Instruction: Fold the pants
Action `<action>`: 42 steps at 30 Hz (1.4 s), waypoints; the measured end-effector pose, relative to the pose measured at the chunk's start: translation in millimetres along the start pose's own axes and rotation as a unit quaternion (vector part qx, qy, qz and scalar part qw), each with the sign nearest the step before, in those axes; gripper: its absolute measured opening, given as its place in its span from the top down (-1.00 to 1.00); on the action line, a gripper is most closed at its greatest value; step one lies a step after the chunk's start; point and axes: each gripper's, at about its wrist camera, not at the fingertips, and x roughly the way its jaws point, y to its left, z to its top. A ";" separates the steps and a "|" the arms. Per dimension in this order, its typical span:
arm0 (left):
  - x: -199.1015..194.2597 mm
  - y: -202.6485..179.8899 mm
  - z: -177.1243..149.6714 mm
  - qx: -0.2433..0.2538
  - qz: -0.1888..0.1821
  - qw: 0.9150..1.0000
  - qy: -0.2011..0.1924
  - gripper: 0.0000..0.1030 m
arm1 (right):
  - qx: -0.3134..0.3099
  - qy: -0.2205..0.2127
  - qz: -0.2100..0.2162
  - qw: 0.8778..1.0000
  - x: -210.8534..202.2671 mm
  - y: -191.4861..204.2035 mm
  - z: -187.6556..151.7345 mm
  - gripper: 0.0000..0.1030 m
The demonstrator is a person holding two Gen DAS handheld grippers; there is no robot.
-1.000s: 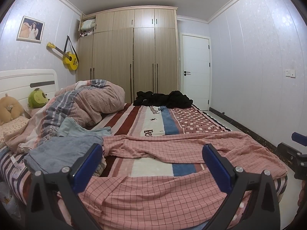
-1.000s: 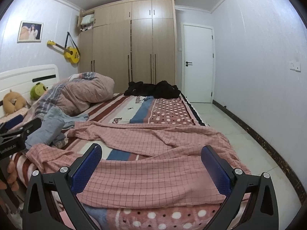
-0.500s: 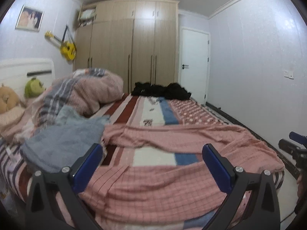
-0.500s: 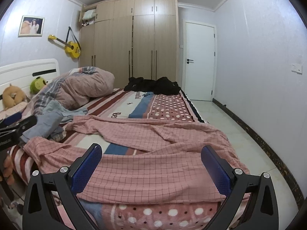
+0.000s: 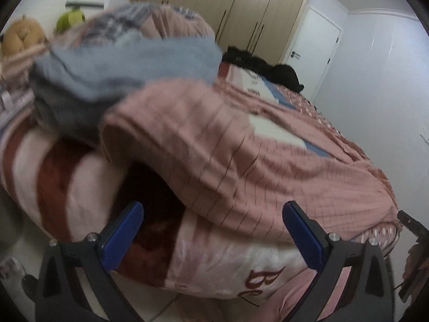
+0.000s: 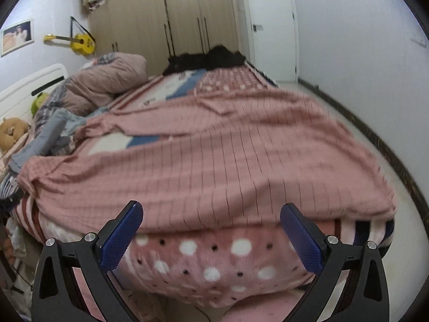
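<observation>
Pink checked pants [image 5: 214,150] lie spread across the near end of the bed; they also show in the right wrist view [image 6: 214,161]. My left gripper [image 5: 213,232] is open and empty, low at the bed's near edge, just below the pants' left end. My right gripper [image 6: 211,230] is open and empty, low at the bed's edge, just below the pants' near hem. Both views are motion-blurred.
A grey-blue garment [image 5: 120,61] lies next to the pants' left end, also seen in the right wrist view [image 6: 51,134]. A bundled quilt [image 6: 107,80], dark clothes [image 6: 209,59], plush toys [image 5: 24,35], wardrobe [image 6: 166,18] and door [image 6: 270,24] lie beyond. The other gripper [image 5: 414,230] shows at right.
Both grippers have dropped low and moved in close to the bed's near edge. The left view has tilted and swung toward the pants' left end. Both jaws stay open.
</observation>
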 end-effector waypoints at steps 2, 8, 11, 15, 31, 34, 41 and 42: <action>11.5 2.1 -4.2 -0.020 -0.033 0.999 0.013 -0.98 | 0.014 0.009 0.007 1.000 4.5 -6.0 -3.6 -0.97; 35.3 -2.4 -2.6 -0.061 -0.072 0.995 0.034 -0.98 | 0.051 0.028 0.014 0.998 15.4 -22.4 -7.7 -0.97; 36.6 -9.3 7.8 -0.070 -0.088 0.993 0.023 -0.74 | 0.073 0.039 0.018 0.996 22.0 -34.2 -10.6 -0.83; 48.7 -19.1 24.8 -0.069 -0.102 0.992 0.031 0.13 | 0.104 0.049 0.034 0.993 27.6 -47.6 -15.1 -0.77; -34.6 -53.4 89.3 0.023 -0.051 0.994 -0.092 0.92 | 0.165 -0.032 0.003 0.986 29.1 -100.9 20.2 0.51; -36.0 -63.2 103.9 0.046 -0.045 0.994 -0.092 0.92 | 0.139 -0.048 0.000 0.989 19.4 -98.8 34.9 0.74; -0.8 -84.2 170.7 0.089 -0.005 0.994 -0.065 0.92 | 0.064 -0.070 0.032 0.995 7.3 -88.7 98.1 0.83; 6.9 -87.1 180.8 0.095 -0.001 0.994 -0.059 0.92 | 0.053 -0.069 0.036 0.996 9.2 -87.1 112.0 0.83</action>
